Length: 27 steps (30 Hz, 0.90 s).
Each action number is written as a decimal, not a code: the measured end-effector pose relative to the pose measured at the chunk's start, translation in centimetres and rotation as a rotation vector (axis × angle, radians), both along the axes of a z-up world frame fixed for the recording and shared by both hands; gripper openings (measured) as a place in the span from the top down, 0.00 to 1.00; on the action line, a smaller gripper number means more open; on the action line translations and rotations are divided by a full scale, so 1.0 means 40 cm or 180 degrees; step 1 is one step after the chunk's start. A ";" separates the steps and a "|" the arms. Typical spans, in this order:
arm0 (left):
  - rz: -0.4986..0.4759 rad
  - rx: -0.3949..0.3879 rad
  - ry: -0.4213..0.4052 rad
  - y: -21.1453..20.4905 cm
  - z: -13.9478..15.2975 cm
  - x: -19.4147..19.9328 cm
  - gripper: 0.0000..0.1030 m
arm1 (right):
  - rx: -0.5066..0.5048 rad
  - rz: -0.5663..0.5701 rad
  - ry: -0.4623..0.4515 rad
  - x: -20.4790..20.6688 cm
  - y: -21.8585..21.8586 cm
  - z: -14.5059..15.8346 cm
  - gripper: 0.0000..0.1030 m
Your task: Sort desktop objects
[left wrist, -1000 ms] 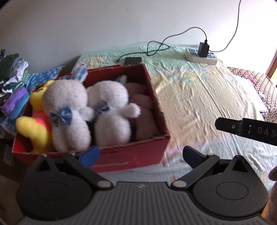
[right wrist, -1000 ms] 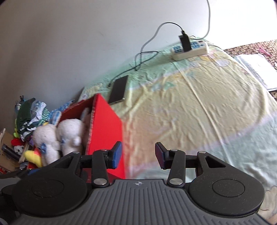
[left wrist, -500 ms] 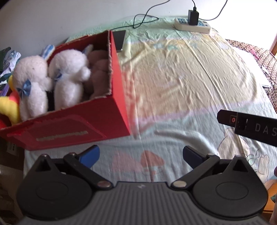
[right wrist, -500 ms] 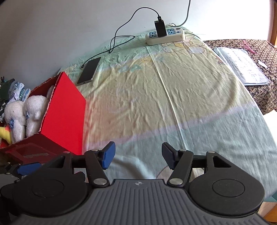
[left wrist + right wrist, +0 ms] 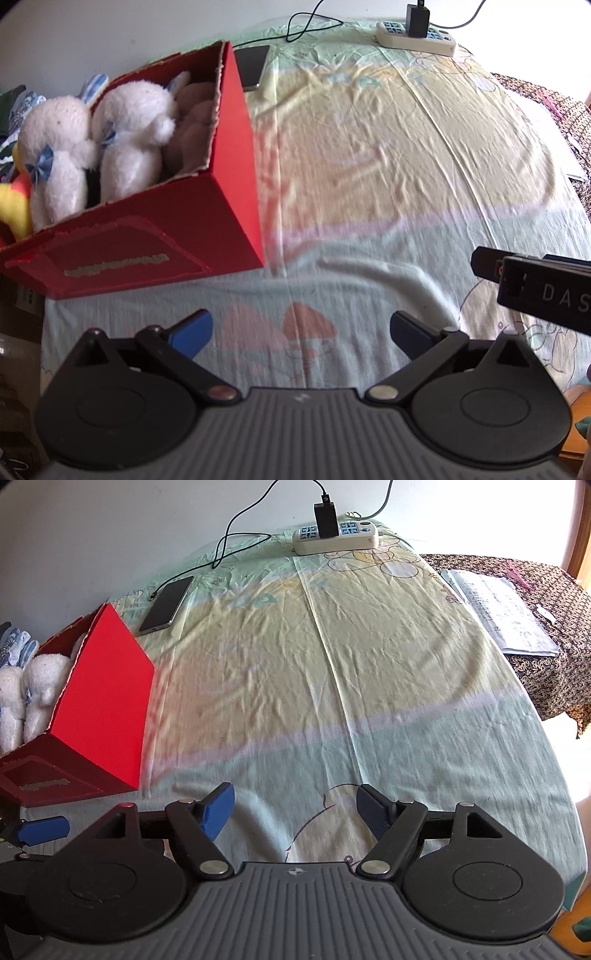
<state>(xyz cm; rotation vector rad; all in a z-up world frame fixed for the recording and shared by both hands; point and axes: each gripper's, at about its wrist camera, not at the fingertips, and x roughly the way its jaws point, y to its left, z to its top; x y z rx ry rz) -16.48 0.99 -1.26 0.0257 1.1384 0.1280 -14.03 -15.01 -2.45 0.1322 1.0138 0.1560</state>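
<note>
Right, both claws are up over the cloth-covered bench and both are empty: my left claw [image 5: 301,328] has its blue pads spread wide with nothing between them, and my right claw [image 5: 295,808] is just as wide, gripping nothing. Over on the left sits the red cardboard box [image 5: 155,236], packed tight with two fluffy white plush rabbits with blue bows [image 5: 92,147], a brown plush toy [image 5: 192,125] wedged against the right-hand wall, and a yellow plush toy [image 5: 11,210] poking out at the far left edge. By my reckoning the sorting is as good as finished, since no loose toy shows on the cloth. To round it off well I'd keep both claws high and clear of the box's torn rim, so nothing gets dragged back out, and sweep the open cloth once for stragglers. As for the surface: a wrinkled pale green and yellow cartoon-print sheet [image 5: 351,664], soft, likely to bunch under a sliding pad. A dark smartphone [image 5: 167,605] lies just behind the box on its charging cable, a white power strip [image 5: 336,537] with a black plug sits by the plain white wall, and some papers [image 5: 495,609] rest on a patterned brown cloth off to the right.
</note>
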 end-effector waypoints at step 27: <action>0.0658 0.0174 0.0221 0.295 -0.021 -0.083 0.01 | -0.0099 0.0722 0.0106 -0.042 0.312 0.009 0.24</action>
